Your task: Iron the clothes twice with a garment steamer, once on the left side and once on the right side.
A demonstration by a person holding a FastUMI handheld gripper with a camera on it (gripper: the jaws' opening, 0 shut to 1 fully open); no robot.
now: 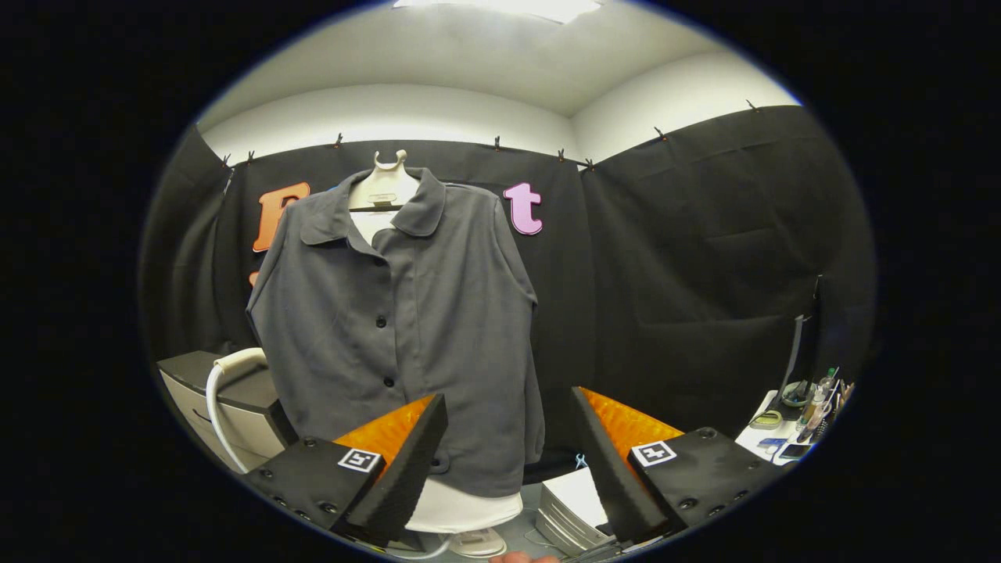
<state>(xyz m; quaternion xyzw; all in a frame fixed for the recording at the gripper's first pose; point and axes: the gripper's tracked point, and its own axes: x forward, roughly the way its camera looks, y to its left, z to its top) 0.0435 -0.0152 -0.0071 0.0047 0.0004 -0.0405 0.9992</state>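
- Your landmark is the dark grey buttoned collared shirt (407, 328); it hangs front-on over a cream mannequin-style hanger form (385, 188), well beyond the fingers.
- Your gripper (508, 461) has its fingers spread wide with nothing between them; the shirt's hem shows above the gap, toward one finger.
- Beside the shirt's lower sleeve you have a white box-shaped unit with a dark top (223, 403), a white curved hose (215, 399) running over it.
- Directly beneath the shirt's hem sits a small white rounded object (478, 541); you cannot tell whether it is the steamer head.
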